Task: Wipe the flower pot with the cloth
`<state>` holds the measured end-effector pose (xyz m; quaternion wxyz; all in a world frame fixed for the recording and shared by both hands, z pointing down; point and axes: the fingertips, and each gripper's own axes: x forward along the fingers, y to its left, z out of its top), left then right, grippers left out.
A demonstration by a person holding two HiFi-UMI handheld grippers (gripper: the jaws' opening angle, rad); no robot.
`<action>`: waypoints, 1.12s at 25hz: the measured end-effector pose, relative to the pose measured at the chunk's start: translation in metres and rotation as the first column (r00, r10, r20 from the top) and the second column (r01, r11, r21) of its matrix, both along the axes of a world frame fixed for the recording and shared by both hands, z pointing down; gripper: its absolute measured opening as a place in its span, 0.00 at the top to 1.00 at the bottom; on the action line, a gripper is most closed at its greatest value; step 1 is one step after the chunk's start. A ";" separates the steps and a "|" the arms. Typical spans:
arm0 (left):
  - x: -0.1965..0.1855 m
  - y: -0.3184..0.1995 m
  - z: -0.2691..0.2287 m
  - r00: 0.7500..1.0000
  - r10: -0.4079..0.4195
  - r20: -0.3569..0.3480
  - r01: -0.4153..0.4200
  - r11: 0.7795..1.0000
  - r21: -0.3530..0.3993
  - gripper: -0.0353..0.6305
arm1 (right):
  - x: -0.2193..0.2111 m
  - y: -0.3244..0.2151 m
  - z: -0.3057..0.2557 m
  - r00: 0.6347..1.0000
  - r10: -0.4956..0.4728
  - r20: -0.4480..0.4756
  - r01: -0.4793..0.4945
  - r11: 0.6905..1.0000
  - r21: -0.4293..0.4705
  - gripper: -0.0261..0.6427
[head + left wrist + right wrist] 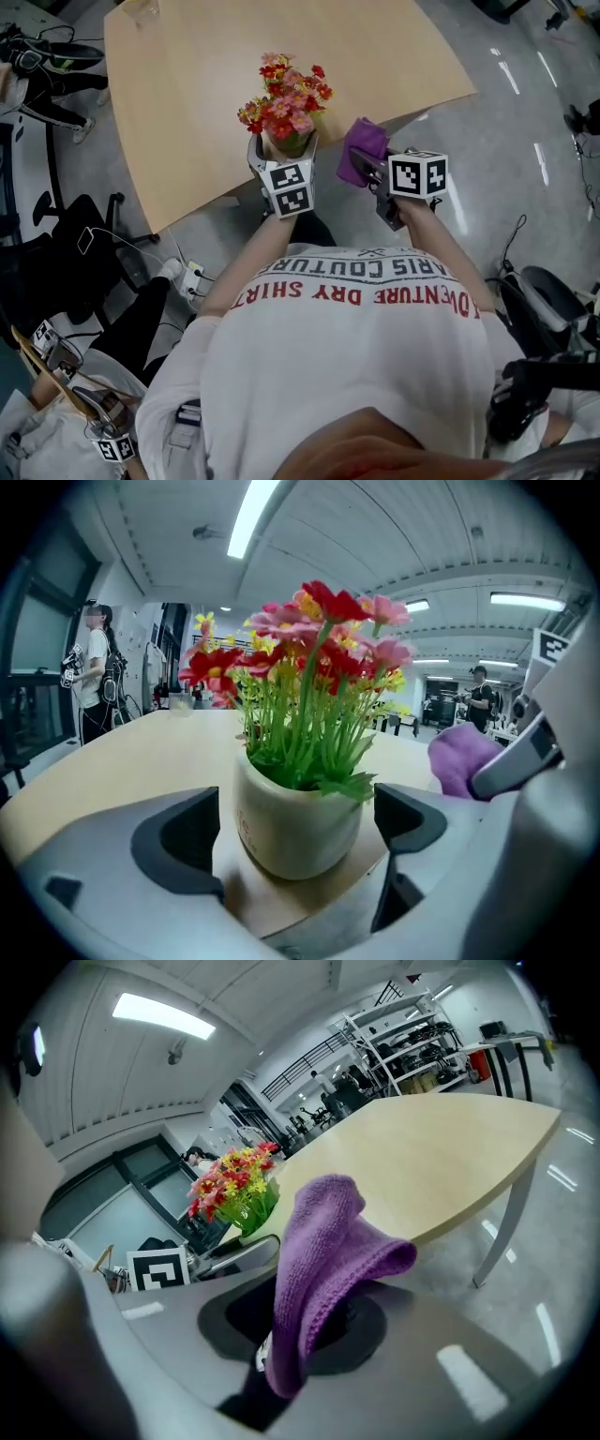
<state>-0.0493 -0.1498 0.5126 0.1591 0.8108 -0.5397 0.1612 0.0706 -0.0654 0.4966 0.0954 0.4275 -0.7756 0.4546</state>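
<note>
A cream flower pot (292, 143) filled with red, pink and yellow flowers (286, 98) stands at the near edge of the wooden table (187, 112). My left gripper (283, 150) straddles it. In the left gripper view the pot (295, 822) sits between the two dark pads (178, 841) with a small gap on each side, so that gripper (298, 847) is open. My right gripper (370, 171) hovers just right of the pot, off the table edge, shut on a purple cloth (361, 148). The cloth (323, 1260) stands up folded out of the right gripper (300, 1330).
A clear container (141, 9) stands at the table's far corner. Left of the table the floor holds black chairs (56, 253), cables and a power strip (192, 277). A person (94, 667) stands far off beyond the table, and shelving (403, 1044) fills the room's back.
</note>
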 end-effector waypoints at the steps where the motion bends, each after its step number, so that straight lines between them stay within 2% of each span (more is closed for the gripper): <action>1: -0.001 -0.002 0.003 1.000 -0.011 -0.004 0.011 1.000 -0.007 0.19 | -0.002 0.001 -0.001 1.000 0.001 0.000 -0.001 1.000 0.003 0.89; 6: -0.004 -0.018 0.004 0.999 -0.029 -0.028 0.029 0.999 -0.016 0.20 | -0.001 0.003 0.006 1.000 0.001 -0.029 -0.002 1.000 -0.026 0.89; 8: -0.001 -0.022 0.004 0.999 -0.028 -0.016 0.028 1.000 -0.012 0.25 | 0.001 0.002 0.006 1.000 -0.003 -0.016 0.002 1.000 -0.028 0.89; 14: 0.018 0.004 0.005 1.000 -0.010 -0.006 0.010 1.000 0.022 0.26 | 0.019 0.028 0.011 1.000 -0.014 -0.003 0.014 1.000 0.002 0.89; 17: 0.019 0.005 0.005 1.000 0.024 -0.007 -0.024 0.999 0.021 0.26 | 0.017 0.026 0.008 1.000 -0.021 0.004 0.021 1.000 0.007 0.89; 20: 0.009 -0.003 0.003 0.995 0.100 -0.015 -0.100 0.995 0.009 0.26 | 0.002 0.012 0.001 0.999 -0.033 0.019 0.033 0.999 -0.006 0.89; 23: 0.007 -0.001 -0.003 0.975 0.219 -0.024 -0.219 0.976 0.017 0.26 | -0.008 0.005 -0.009 0.998 -0.047 0.052 0.047 0.999 -0.004 0.89; 28: 0.002 0.011 -0.003 0.908 0.417 -0.028 -0.417 0.909 0.028 0.26 | -0.027 -0.006 -0.015 0.989 -0.073 0.130 0.072 0.997 0.015 0.89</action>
